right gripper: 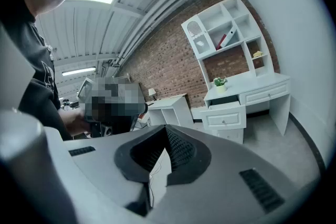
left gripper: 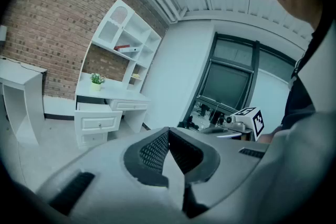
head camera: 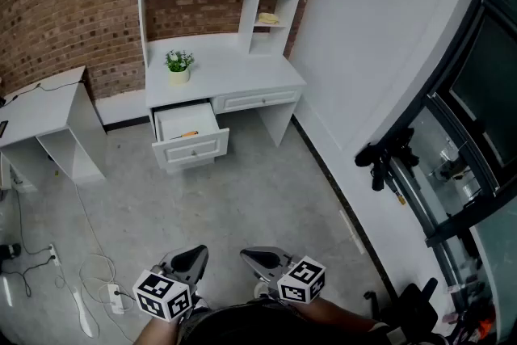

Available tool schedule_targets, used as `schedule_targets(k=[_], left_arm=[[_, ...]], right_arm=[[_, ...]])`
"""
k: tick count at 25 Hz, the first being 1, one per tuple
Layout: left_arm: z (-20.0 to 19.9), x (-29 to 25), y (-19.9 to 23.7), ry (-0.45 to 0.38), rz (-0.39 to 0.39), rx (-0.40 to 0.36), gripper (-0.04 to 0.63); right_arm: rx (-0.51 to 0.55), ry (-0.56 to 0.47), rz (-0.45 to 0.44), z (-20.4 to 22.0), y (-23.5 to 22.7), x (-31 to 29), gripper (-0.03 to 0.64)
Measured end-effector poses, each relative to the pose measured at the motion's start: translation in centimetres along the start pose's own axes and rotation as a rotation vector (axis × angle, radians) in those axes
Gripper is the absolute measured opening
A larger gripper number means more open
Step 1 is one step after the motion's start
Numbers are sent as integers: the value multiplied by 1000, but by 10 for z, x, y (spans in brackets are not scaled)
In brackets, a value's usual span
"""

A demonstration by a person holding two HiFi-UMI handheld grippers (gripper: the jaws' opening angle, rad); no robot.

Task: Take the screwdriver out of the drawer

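Probably the light, stiff screwdriver (head camera: 187, 134) is best taken by its handle, while the left hand-held gripper (head camera: 197, 256) and the right hand-held gripper (head camera: 251, 257) are seen closed, empty.

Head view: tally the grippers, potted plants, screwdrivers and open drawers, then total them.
Grippers: 2 (left gripper, right gripper)
Potted plant: 1
Screwdriver: 1
Open drawer: 1
Total: 5

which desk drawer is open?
The drawer below the potted plant: it is pulled out, with the orange-handled screwdriver lying inside. The other drawer beside it sits shut.
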State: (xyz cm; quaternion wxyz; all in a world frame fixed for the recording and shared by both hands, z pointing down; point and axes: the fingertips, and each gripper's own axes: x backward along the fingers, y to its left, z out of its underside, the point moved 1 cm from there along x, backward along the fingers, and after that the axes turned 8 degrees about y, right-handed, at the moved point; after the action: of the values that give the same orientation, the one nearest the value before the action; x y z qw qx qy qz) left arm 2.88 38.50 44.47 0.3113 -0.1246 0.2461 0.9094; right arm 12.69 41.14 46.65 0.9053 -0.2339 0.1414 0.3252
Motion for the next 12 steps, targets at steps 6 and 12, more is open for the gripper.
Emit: schedule_targets(k=[6, 12], left_arm=[[-1, 0, 0, 1, 1, -2, 18], [-3, 0, 1, 2, 3, -1, 18]], right_arm=[[0, -2, 0, -1, 1, -1, 5], [8, 1, -5, -2, 2, -2, 5]])
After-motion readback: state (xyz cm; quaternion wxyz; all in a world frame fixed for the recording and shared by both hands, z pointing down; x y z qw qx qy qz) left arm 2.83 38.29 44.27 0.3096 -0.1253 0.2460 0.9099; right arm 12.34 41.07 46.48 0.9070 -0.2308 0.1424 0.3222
